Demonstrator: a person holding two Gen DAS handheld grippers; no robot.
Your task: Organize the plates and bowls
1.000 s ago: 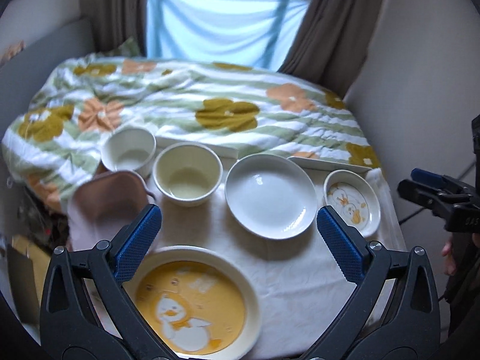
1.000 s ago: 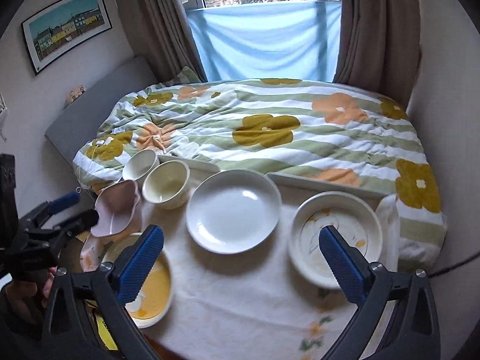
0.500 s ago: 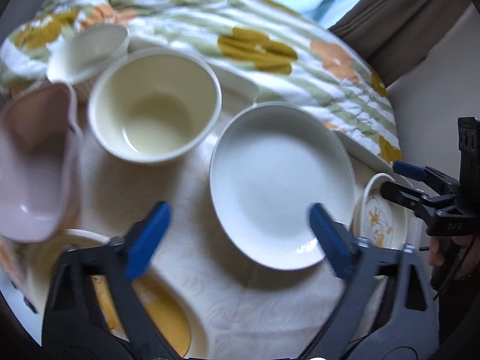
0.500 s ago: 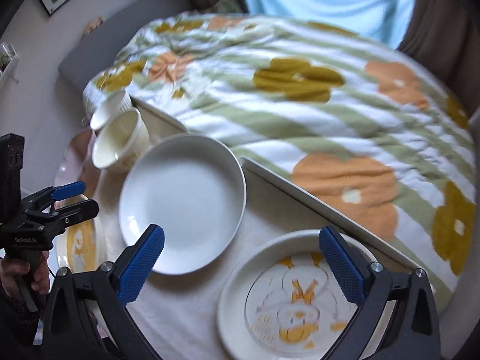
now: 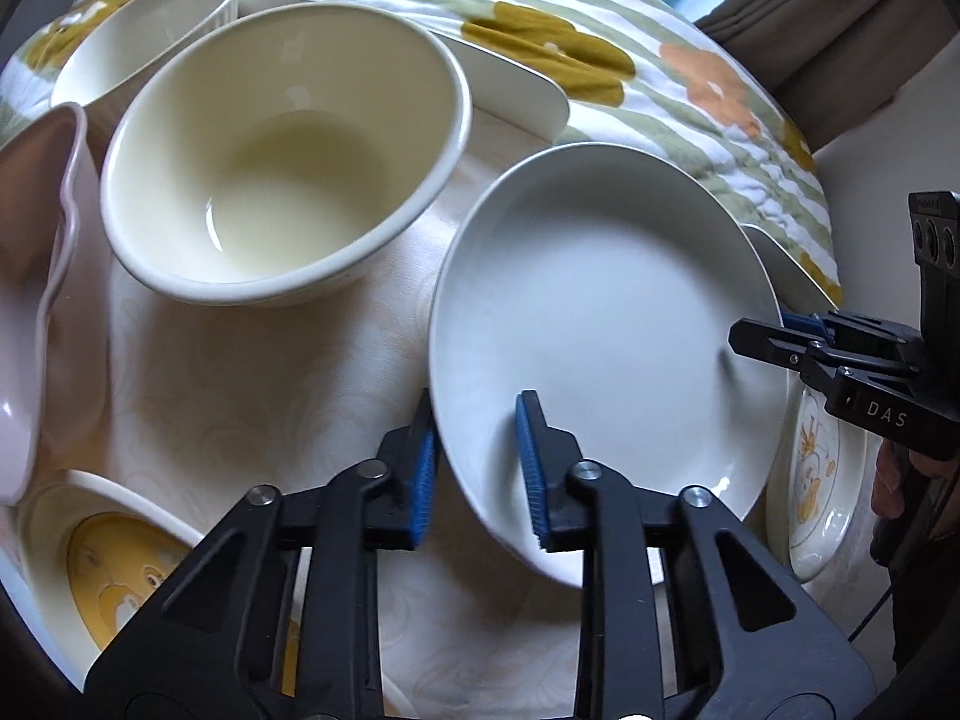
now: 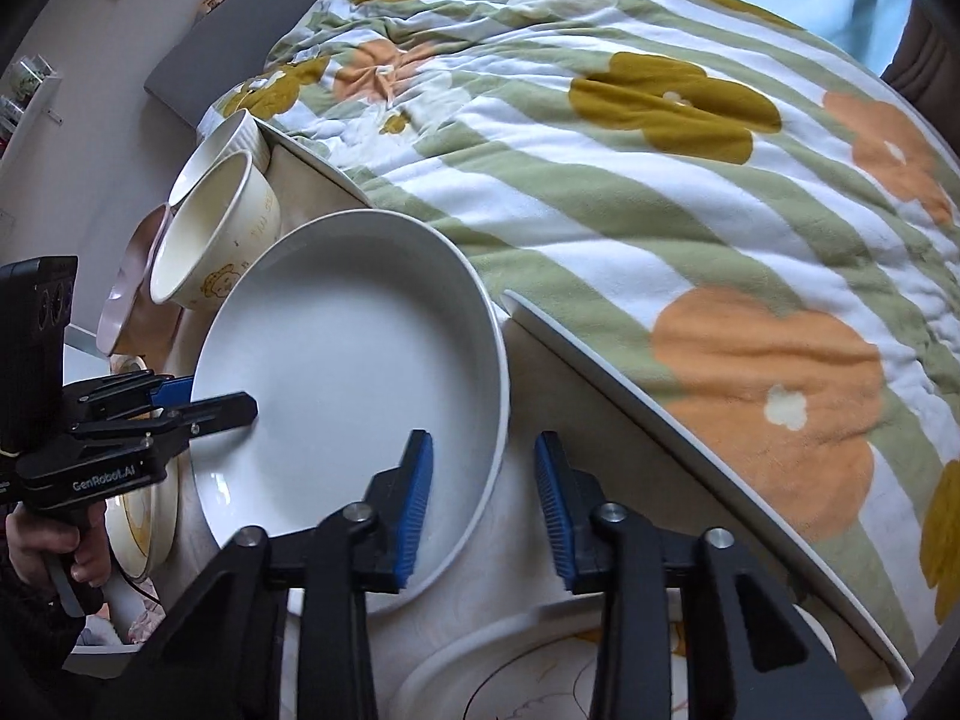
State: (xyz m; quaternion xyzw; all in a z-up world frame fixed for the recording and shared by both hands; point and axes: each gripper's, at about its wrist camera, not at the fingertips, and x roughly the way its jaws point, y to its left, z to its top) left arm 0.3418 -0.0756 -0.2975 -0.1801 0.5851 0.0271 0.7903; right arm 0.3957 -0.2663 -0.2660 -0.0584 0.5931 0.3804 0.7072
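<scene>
Since a second ago both my hands have dropped from a wide look over the table to right down at the white plate (image 5: 600,324), and both sets of jaws have gone from wide apart to nearly together. My left gripper (image 5: 480,468) straddles the plate's near-left rim, one blue pad outside under the edge and one inside on the well; the jaws are closing, the inner pad looks to be on the plate, and I can't tell whether the outer one has met the rim. My right gripper (image 6: 486,498) straddles the opposite rim the same way, also closing, and there the outer pad visibly stands off the rim, so that side isn't pinched yet.

What matters for the lift: the plate lies flat between my two hands, each rim section running across its jaws, so it has to rise level from both sides together.

It sits mid-table on a pale patterned tablecloth (image 5: 258,384). To its left stands the cream bowl (image 5: 282,138), with a ribbed white bowl (image 5: 144,36) behind and a pink wavy-edged dish (image 5: 30,276) beside. A yellow duck plate (image 5: 114,564) lies nearer me on the left, a white duck-print dish (image 5: 822,498) on the right. Beyond the table edge is a bed with a flowered quilt (image 6: 660,150)
</scene>
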